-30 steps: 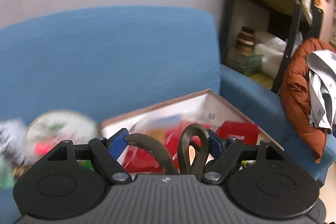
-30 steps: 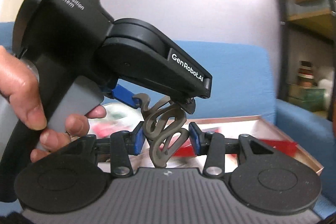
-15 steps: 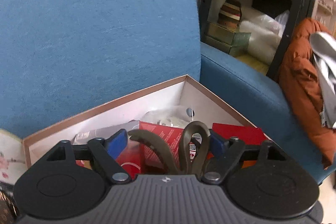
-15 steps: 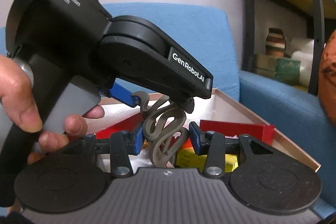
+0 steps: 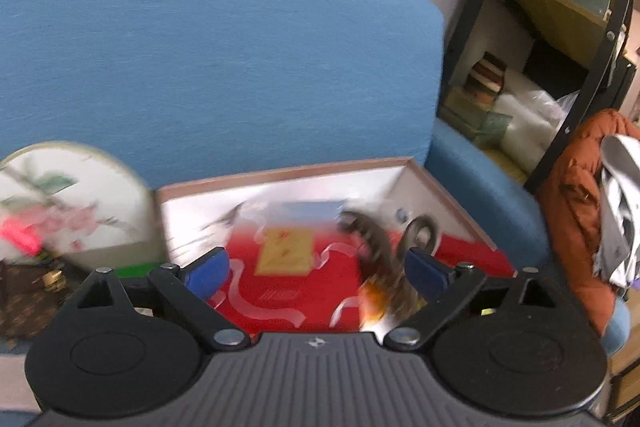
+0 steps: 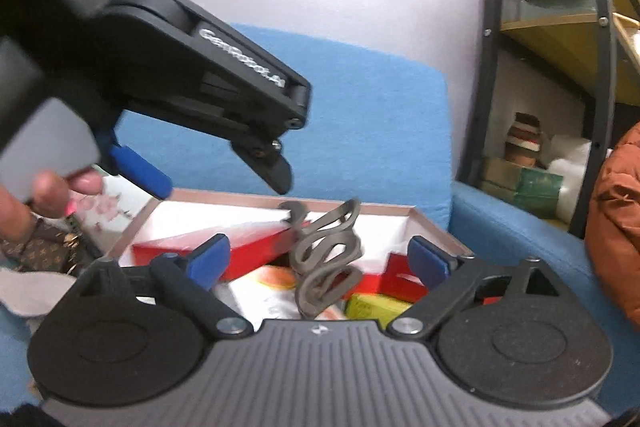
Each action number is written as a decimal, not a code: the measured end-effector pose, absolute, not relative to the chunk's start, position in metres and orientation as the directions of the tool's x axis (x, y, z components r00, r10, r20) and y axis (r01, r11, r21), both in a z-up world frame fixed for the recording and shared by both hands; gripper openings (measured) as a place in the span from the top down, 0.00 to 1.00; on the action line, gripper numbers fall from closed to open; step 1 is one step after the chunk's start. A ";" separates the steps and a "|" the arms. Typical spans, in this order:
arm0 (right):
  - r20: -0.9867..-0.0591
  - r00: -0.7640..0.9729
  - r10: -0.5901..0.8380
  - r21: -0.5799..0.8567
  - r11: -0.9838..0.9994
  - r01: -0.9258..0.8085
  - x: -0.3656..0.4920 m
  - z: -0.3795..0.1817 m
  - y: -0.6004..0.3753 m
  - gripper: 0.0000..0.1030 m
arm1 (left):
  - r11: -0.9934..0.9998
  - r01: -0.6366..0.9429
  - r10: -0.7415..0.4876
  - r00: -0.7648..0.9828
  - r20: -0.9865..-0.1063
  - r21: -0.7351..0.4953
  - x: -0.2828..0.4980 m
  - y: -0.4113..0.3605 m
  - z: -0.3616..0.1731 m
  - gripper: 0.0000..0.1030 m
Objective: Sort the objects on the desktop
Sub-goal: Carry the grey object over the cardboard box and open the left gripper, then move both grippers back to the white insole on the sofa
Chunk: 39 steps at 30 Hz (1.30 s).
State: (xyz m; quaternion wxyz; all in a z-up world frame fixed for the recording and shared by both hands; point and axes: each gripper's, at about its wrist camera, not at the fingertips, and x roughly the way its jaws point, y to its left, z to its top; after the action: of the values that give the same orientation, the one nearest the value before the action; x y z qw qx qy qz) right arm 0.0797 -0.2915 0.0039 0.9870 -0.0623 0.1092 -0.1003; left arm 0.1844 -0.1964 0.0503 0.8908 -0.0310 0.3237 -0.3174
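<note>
A grey-brown wavy rubber piece is in the air over the open cardboard box, free of both grippers; in the left wrist view it is blurred. My left gripper is open above the box and shows in the right wrist view up and to the left of the piece. My right gripper is open around the piece without touching it. The box holds red packets, a red box and a yellow pack.
The box rests on a blue armchair. A round painted fan and a brown patterned bag lie to the left. A black shelf and an orange jacket stand to the right.
Both grippers were shut on the wavy piece; now both are open and the piece is loose over the box. The left gripper has lifted and swung left.
</note>
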 end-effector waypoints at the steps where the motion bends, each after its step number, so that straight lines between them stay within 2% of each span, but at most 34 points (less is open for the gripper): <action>1: -0.211 0.956 -0.205 -0.142 0.974 0.178 0.081 0.004 -0.292 0.08 | 0.800 0.541 -0.581 0.590 -0.561 -0.260 0.180 -0.190 0.049 0.06; 3: -0.223 0.955 -0.193 -0.132 0.977 0.167 0.078 0.007 -0.290 0.07 | 0.808 0.527 -0.572 0.597 -0.563 -0.262 0.169 -0.171 0.046 0.06; 10: -0.182 0.979 -0.094 -0.145 0.987 0.068 0.062 0.017 -0.264 0.07 | 0.871 0.388 -0.491 0.658 -0.571 -0.301 0.138 -0.084 0.039 0.05; 19: -0.177 0.978 0.112 -0.194 0.970 -0.146 0.045 0.019 -0.203 0.07 | 0.889 0.266 -0.447 0.674 -0.588 -0.372 0.101 -0.007 0.014 0.05; 29: -0.311 0.907 0.285 -0.222 0.906 -0.361 0.046 -0.013 -0.144 0.06 | 0.900 0.077 -0.360 0.686 -0.633 -0.429 0.113 0.056 -0.036 0.05; 34: -0.374 0.878 0.299 -0.252 0.878 -0.406 0.052 -0.041 -0.125 0.06 | 0.922 0.040 -0.301 0.703 -0.644 -0.386 0.140 0.071 -0.051 0.05; 39: -0.479 0.821 0.310 -0.209 0.868 -0.450 0.084 -0.066 -0.111 0.08 | 0.918 0.075 -0.324 0.706 -0.630 -0.389 0.191 0.077 -0.049 0.05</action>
State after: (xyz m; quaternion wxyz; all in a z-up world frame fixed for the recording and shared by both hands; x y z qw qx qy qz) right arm 0.0838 -0.1114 -0.0663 0.9410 -0.1582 0.2206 0.2020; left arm 0.1910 0.0768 -0.0489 0.9078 -0.1696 0.3674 -0.1099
